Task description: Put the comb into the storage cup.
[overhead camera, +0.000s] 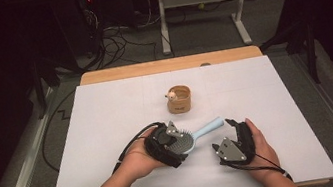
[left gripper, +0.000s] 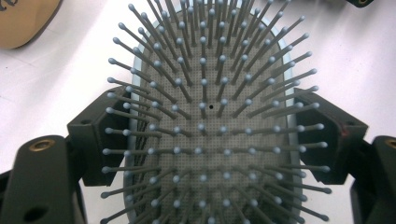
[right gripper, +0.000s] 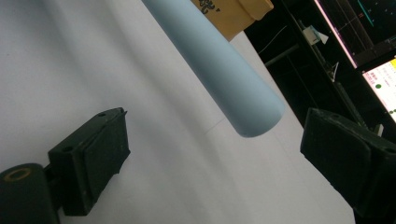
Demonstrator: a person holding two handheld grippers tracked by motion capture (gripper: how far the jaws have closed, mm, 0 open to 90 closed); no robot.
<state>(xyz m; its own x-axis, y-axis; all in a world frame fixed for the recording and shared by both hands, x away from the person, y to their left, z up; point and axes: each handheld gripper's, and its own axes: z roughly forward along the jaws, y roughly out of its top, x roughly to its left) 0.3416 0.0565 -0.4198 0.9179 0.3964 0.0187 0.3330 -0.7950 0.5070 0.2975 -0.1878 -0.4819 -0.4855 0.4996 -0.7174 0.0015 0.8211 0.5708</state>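
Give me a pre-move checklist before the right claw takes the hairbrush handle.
1. Left claw clamped on the hairbrush head, one jaw on each edge: ok.
2. Right claw wide enough for the handle: ok, jaws stand apart.
3. Handle tip between the right jaws: not ok, it lies ahead of them, untouched.
4. Tan cup out of the way: ok, it stands farther back on the white tabletop.
5. Bristles facing up: ok.
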